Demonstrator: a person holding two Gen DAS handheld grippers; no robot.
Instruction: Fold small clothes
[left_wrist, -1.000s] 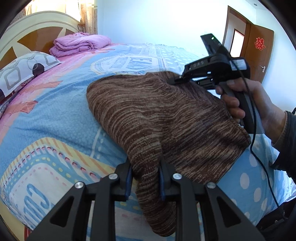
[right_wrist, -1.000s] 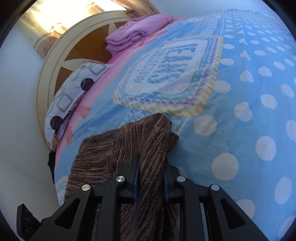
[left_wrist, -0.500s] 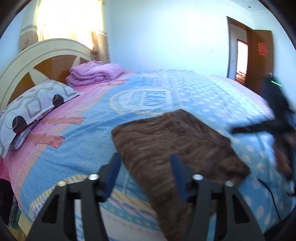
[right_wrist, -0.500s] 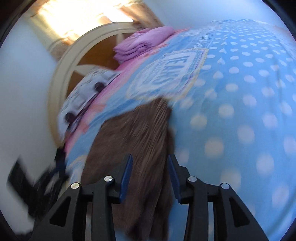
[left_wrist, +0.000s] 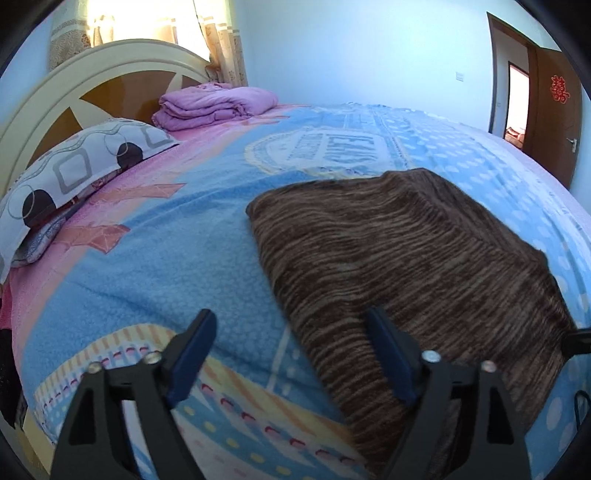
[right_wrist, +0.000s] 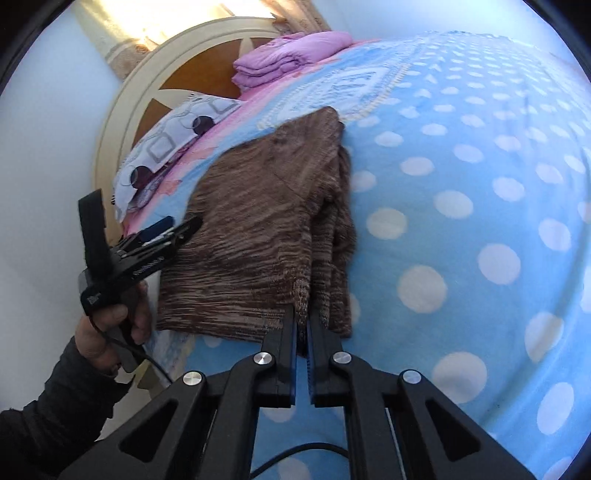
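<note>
Left wrist view: garments: one brown knit sweater (left_wrist: 402, 254), folded, near foot edge of bed (left_wrist: 155, 266)
Pillows: one (left_wrist: 77, 173)
Quilts: one purple (left_wrist: 218, 105), headboard end
Left gripper (left_wrist: 291, 347): spread wide, just opening, clamping nothing
Right gripper (right_wrist: 302, 317): just closing, pinching sweater hem
Room: door (left_wrist: 554, 118) ajar

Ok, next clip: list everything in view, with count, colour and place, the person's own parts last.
sweater: one, brown striped knit, folded flat on the bed's near part
blanket: one, blue with pink band and white dots, covering the bed
pillow: one, grey-white with circles and squares, by the headboard
quilt: one, purple, folded, by the headboard
headboard: one, cream and brown, curved
door: one, brown, open, far right
left gripper: black, blue pads, jaws just opened, wide, holding nothing
right gripper: black, shut at the sweater's near edge
hand: one, dark sleeve, holding the left gripper
</note>
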